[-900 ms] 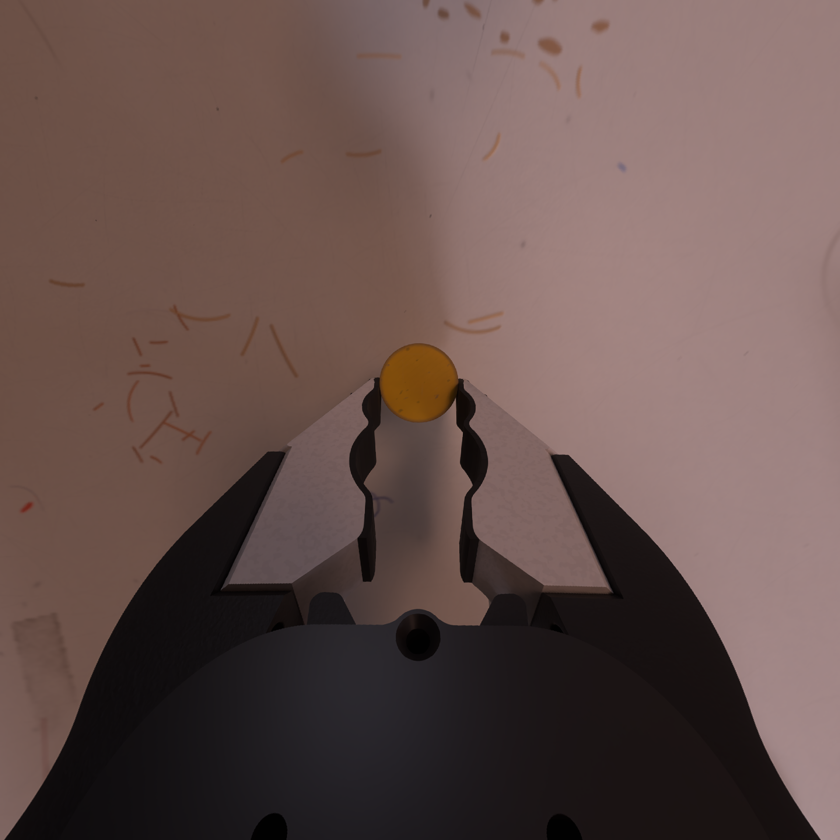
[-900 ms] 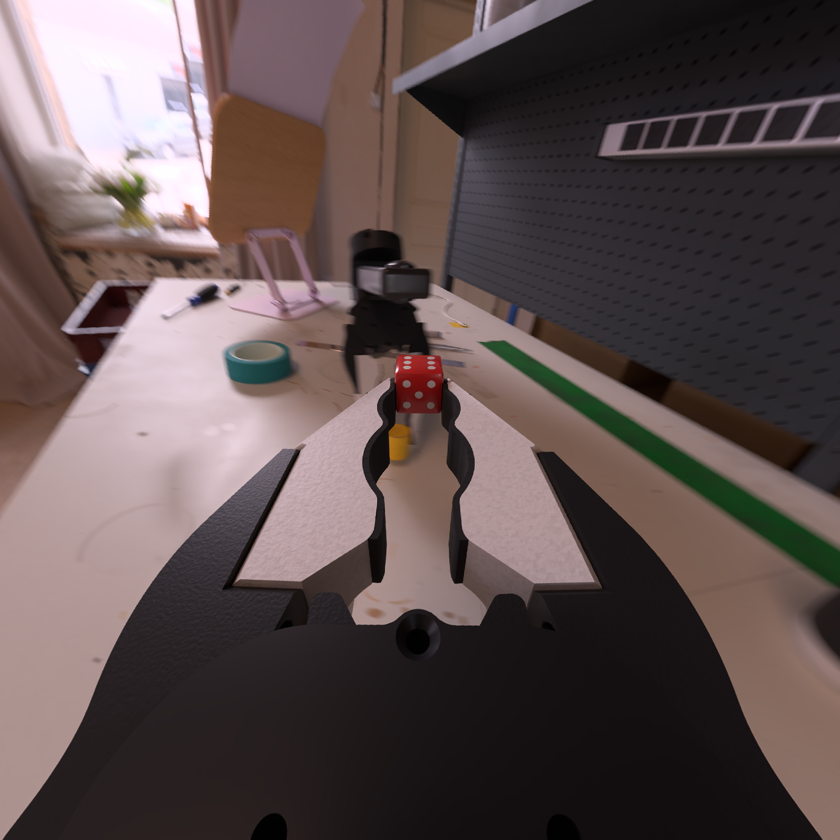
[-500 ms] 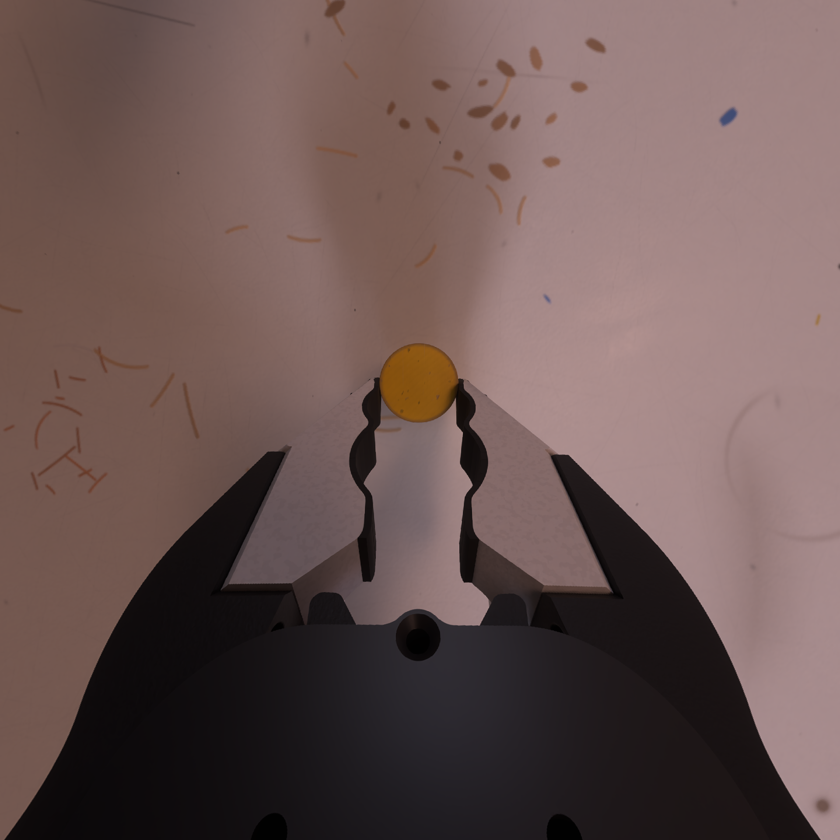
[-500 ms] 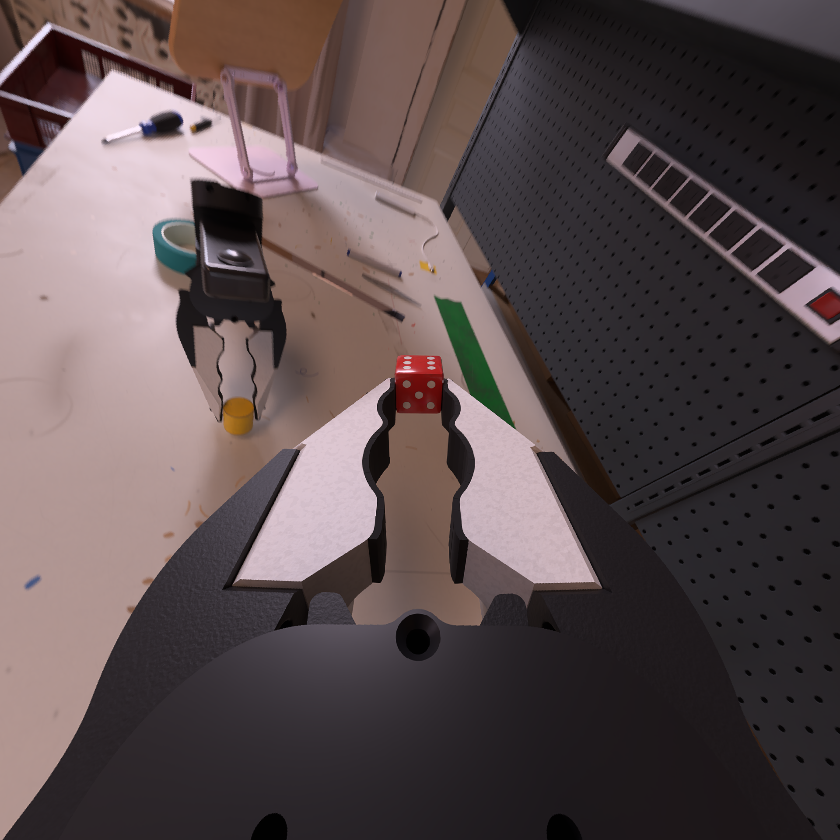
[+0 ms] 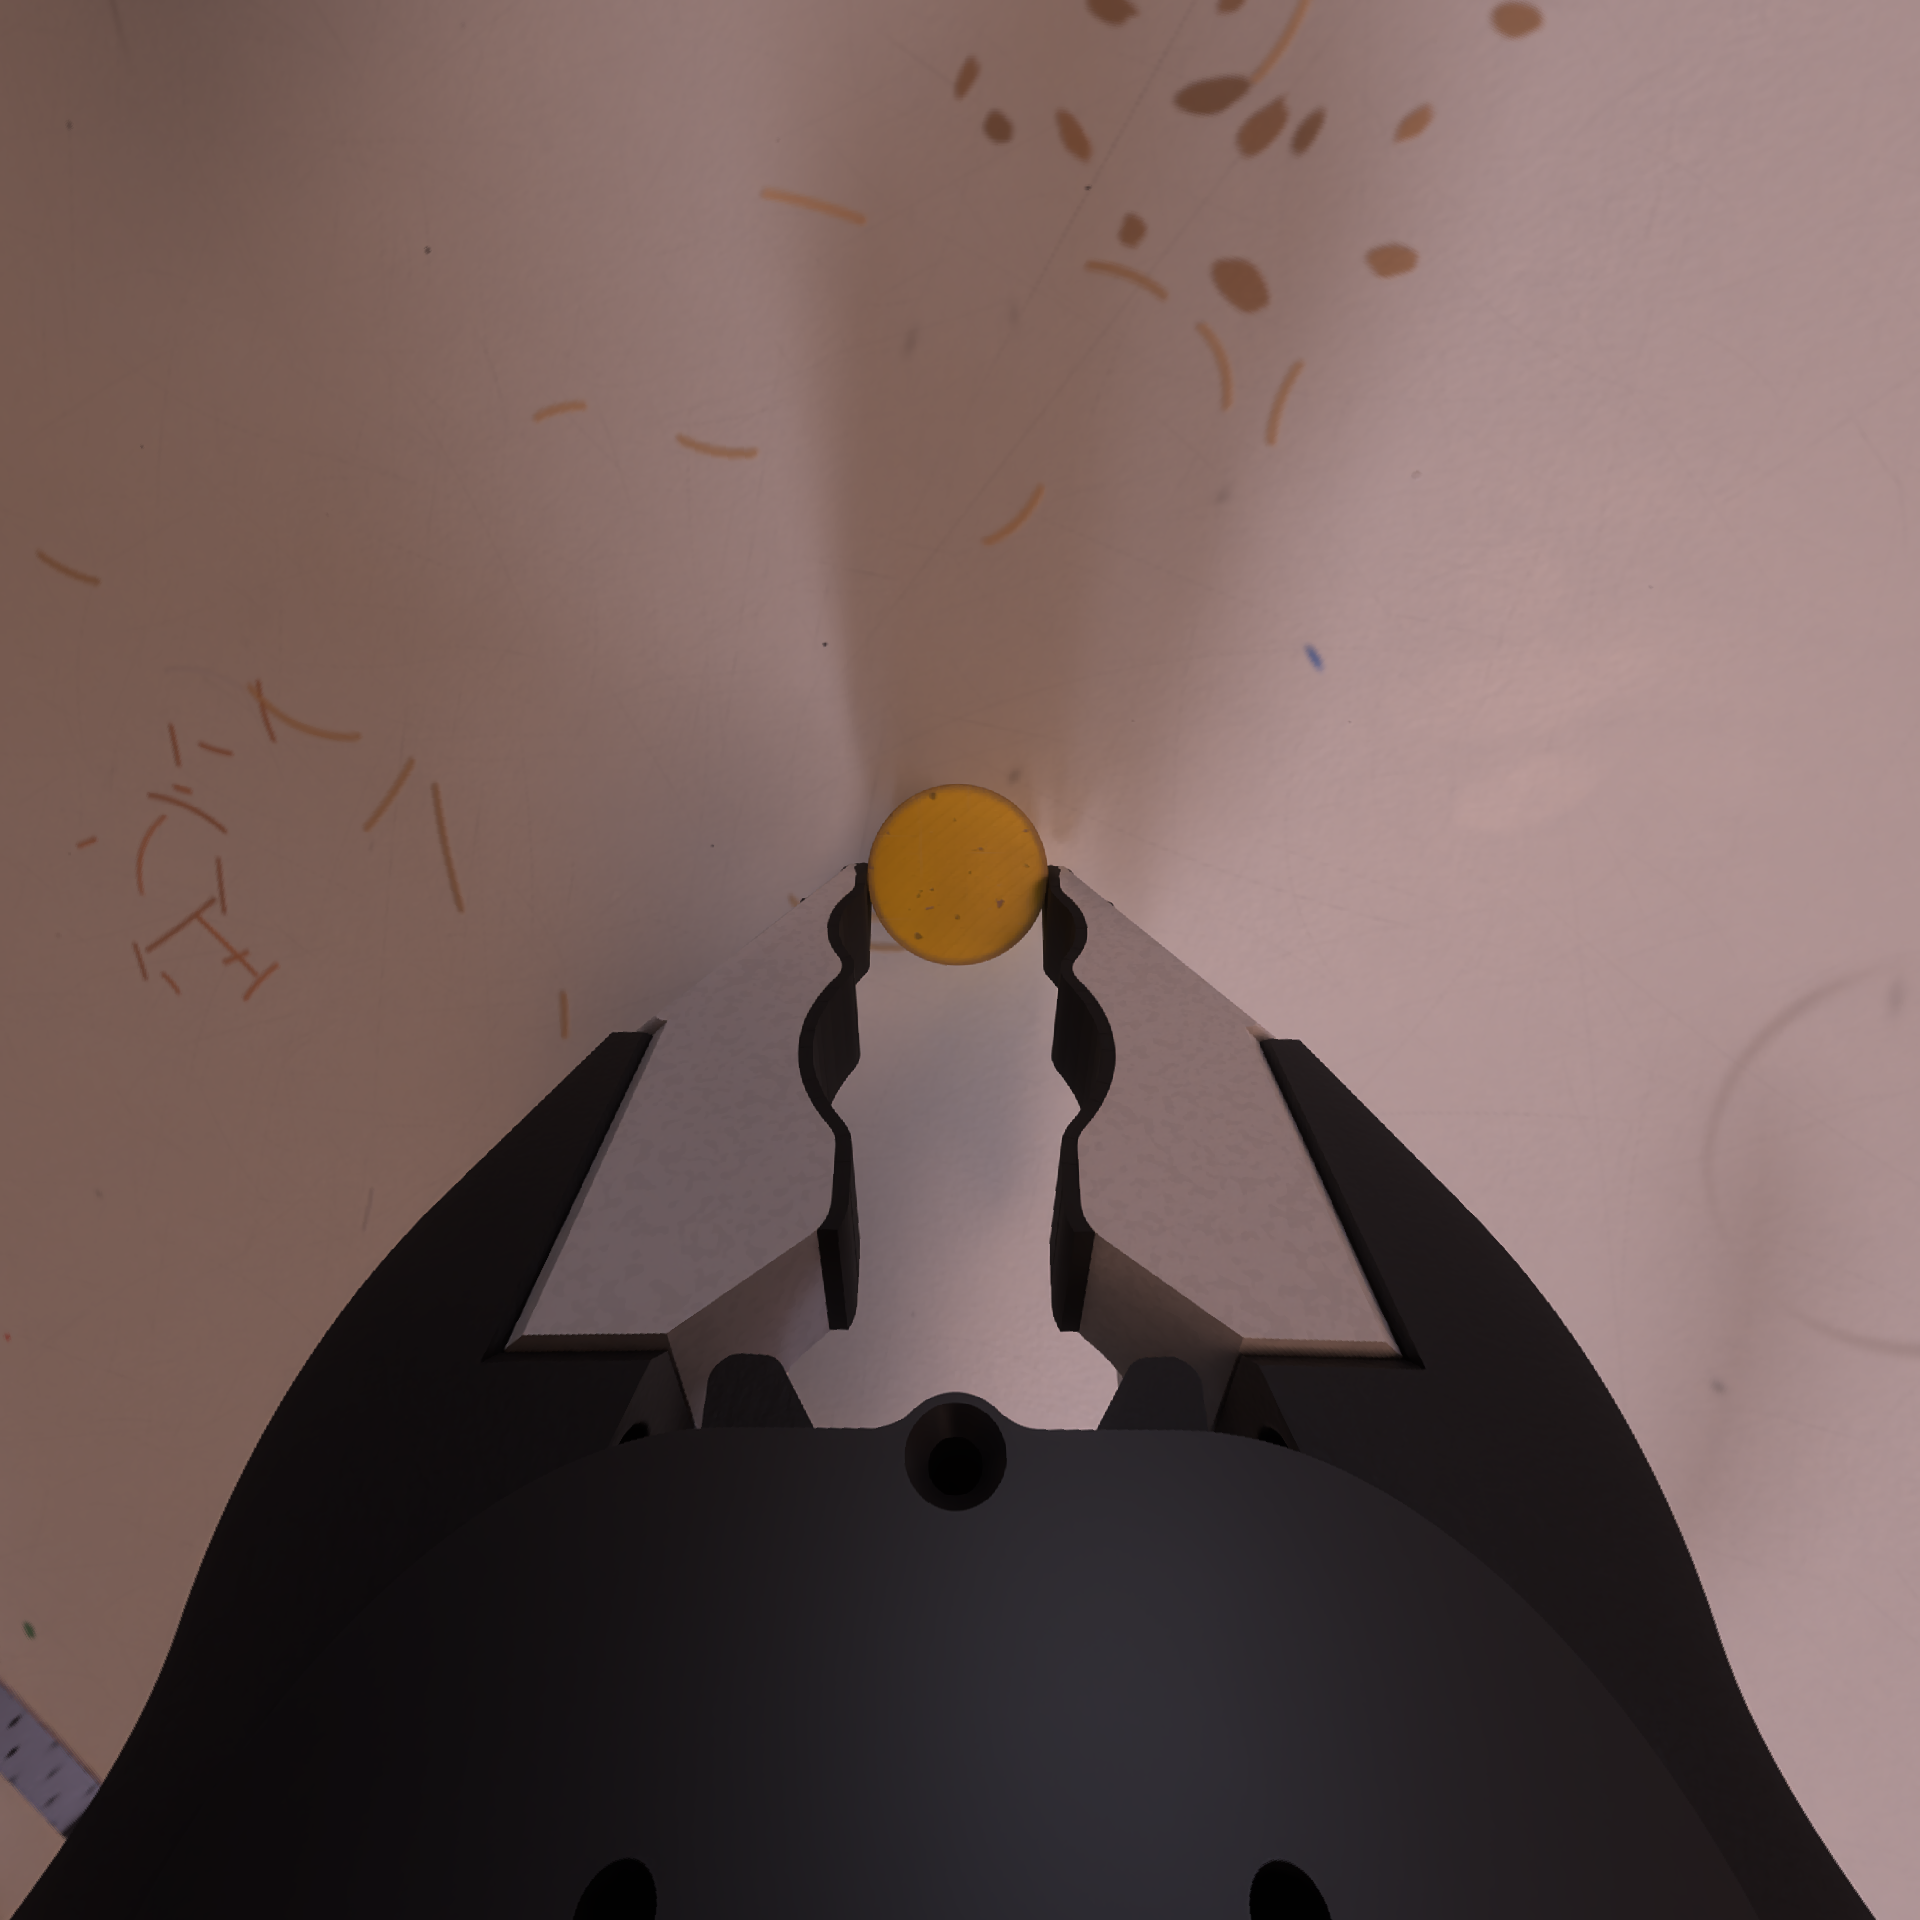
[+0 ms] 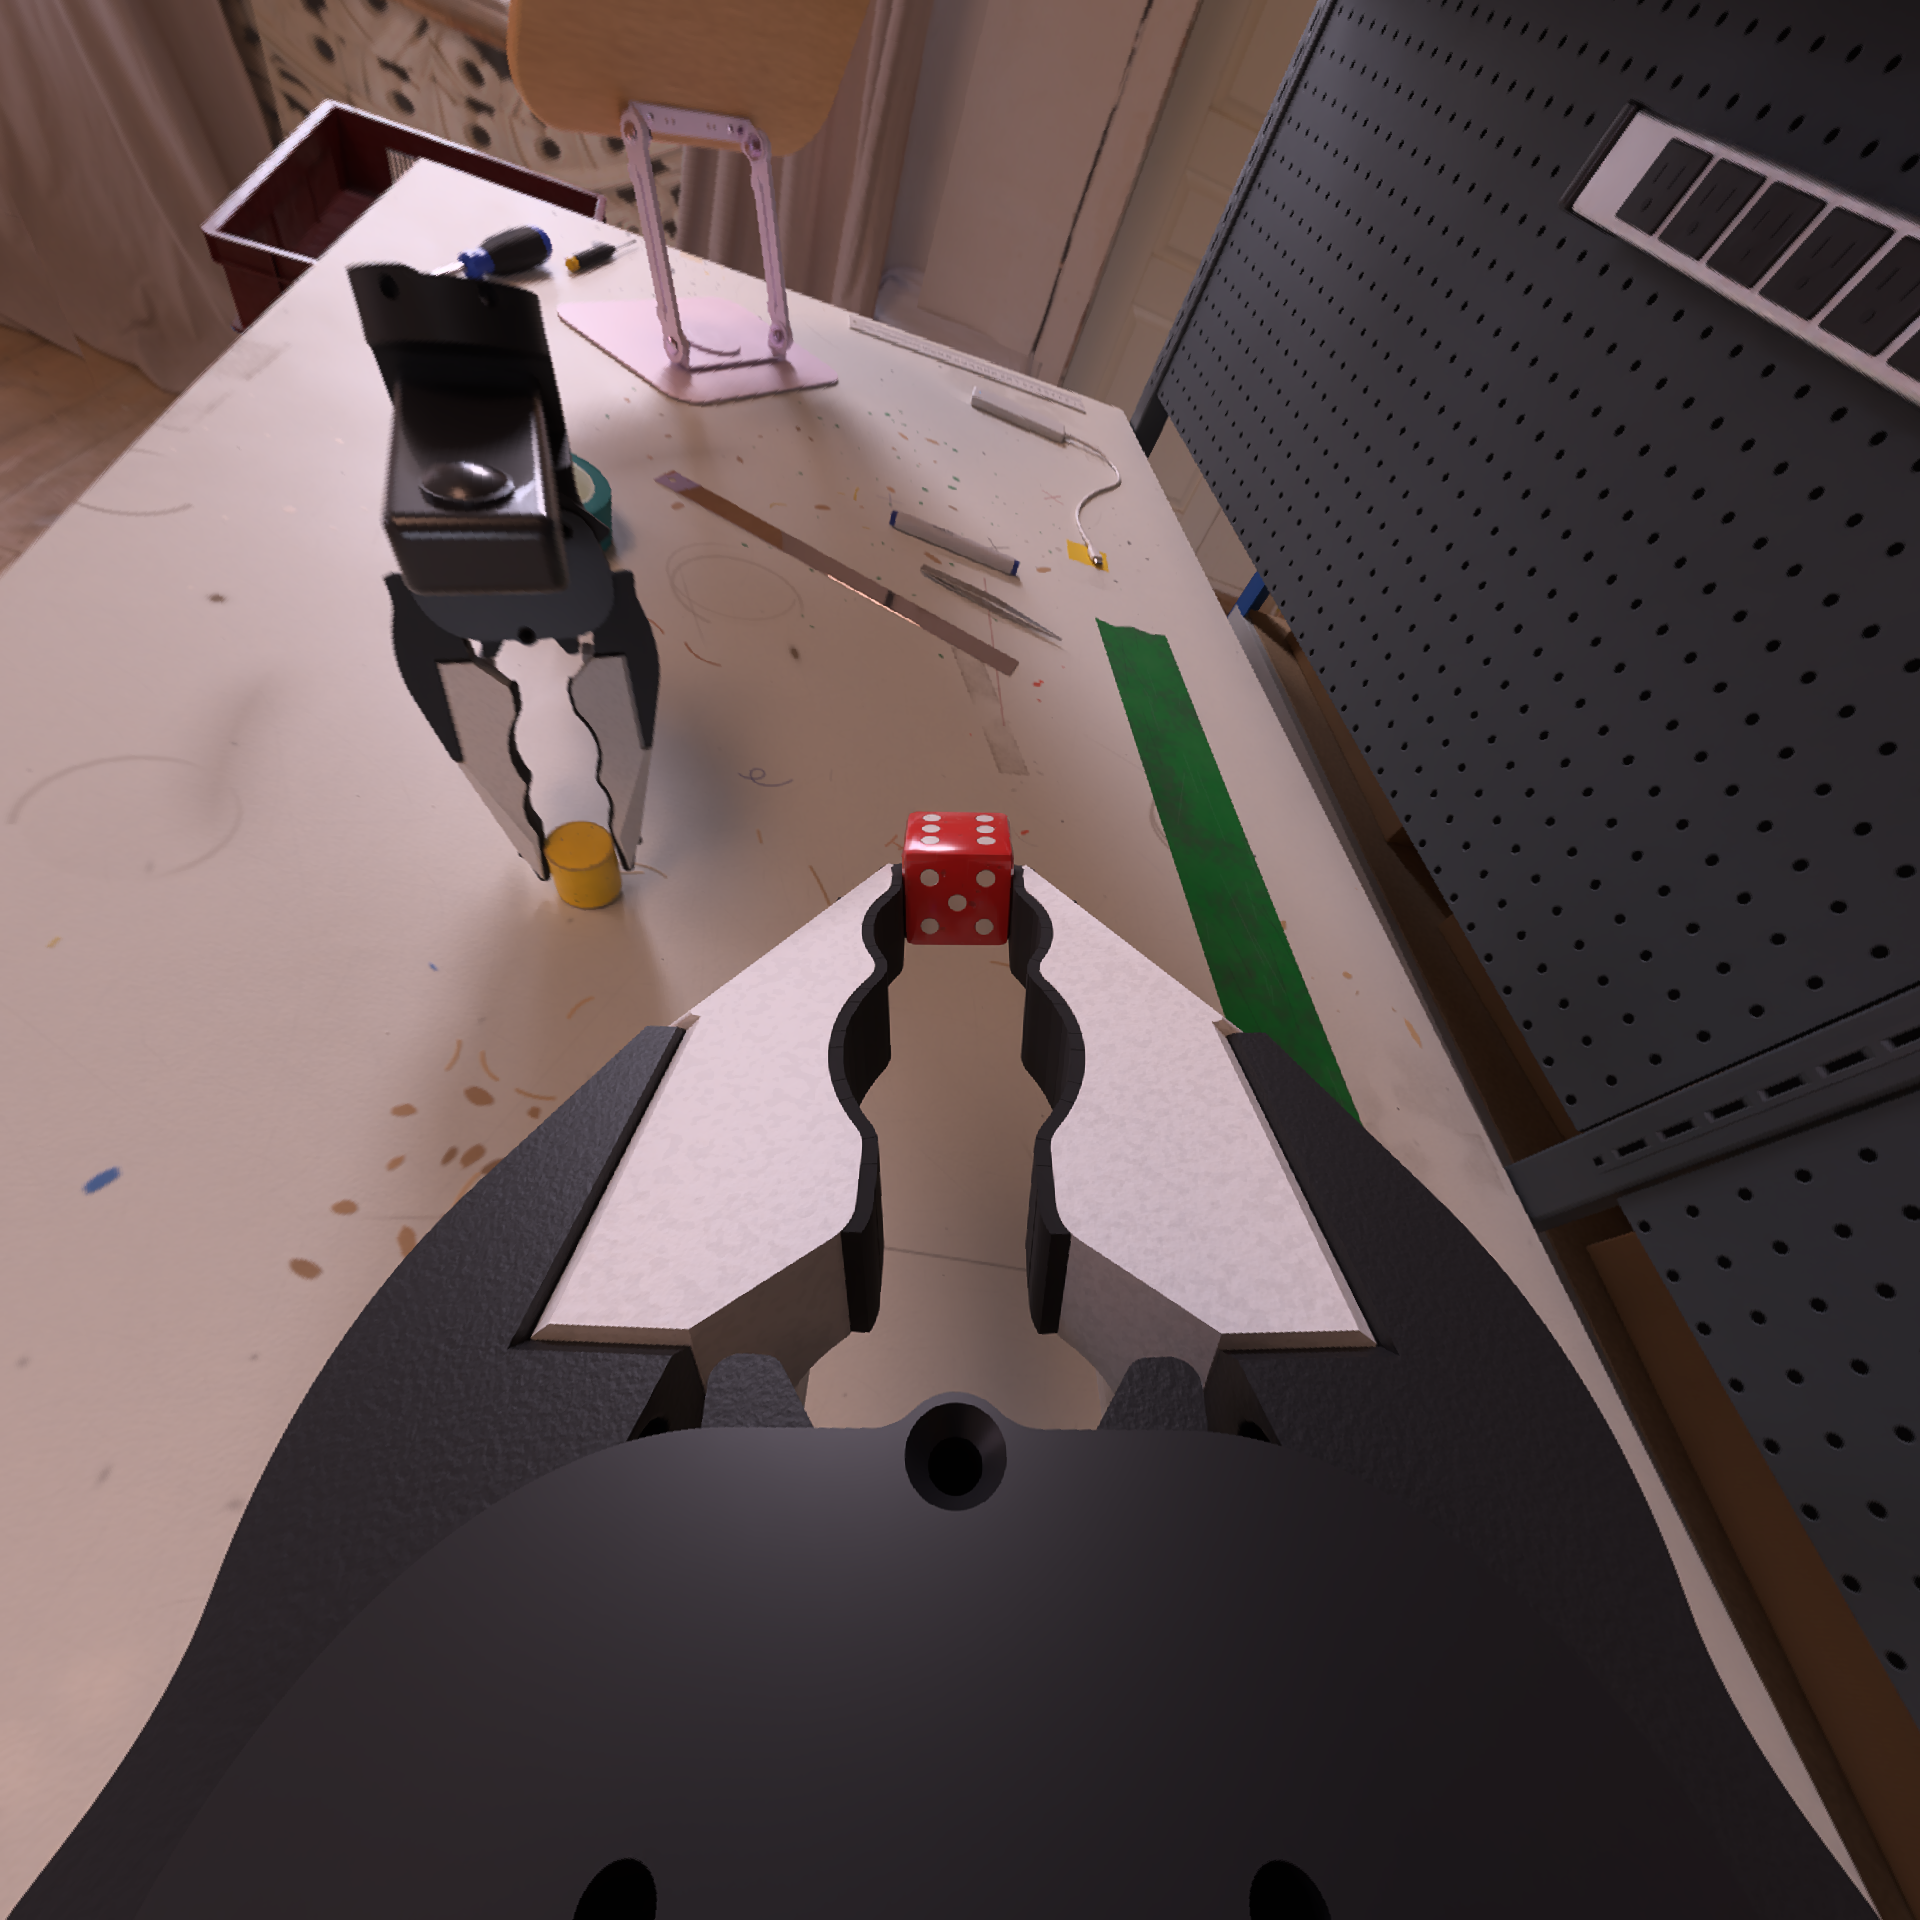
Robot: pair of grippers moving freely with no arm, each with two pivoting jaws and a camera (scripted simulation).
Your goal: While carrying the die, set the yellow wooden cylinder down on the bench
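From my right gripper (image 6: 957,883), the die (image 6: 957,878) sits between its fingertips above the bench (image 6: 260,987). My left gripper (image 6: 579,847) stands ahead to the left, the cylinder (image 6: 582,862) between its fingertips on the bench. A pegboard (image 6: 1558,623) rises on the right.

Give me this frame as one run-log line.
left gripper: shut on yellow cylinder, upright, at or just above bench | right gripper: shut on red die, aloft | release: not yet
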